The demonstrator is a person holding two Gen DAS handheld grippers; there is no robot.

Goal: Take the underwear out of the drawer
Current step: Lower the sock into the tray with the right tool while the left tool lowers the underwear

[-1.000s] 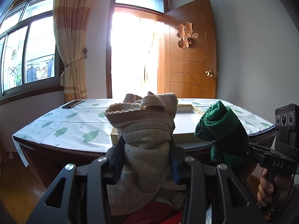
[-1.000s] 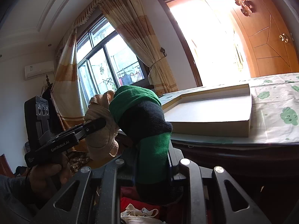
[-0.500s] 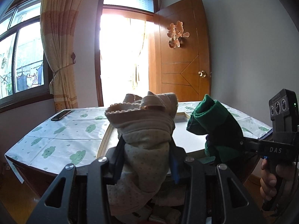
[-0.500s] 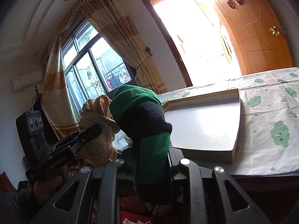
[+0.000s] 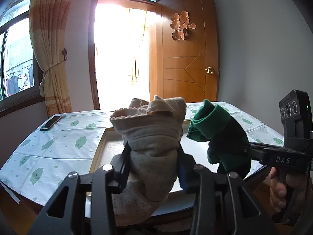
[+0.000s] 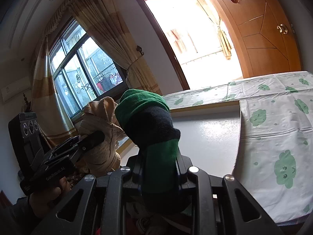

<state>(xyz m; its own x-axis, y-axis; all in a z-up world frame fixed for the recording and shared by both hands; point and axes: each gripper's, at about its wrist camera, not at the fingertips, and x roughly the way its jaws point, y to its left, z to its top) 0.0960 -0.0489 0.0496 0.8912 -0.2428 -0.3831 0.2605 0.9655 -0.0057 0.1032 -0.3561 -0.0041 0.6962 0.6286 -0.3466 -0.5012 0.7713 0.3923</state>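
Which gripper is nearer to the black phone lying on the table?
Left. The left gripper, shut on the beige underwear, is on the phone's side of the white tray. The right gripper, with the green underwear, is farther away.

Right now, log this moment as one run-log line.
left claw: shut on beige dotted cotton underwear | right claw: shut on green-and-black knit underwear | both above white tray

The black two-finger left gripper (image 5: 153, 156) stands low in its frame, jaws clamped on cloth. The black right gripper (image 6: 158, 160) likewise grips; a hand (image 5: 281, 188), probably the right one, holds its handle.
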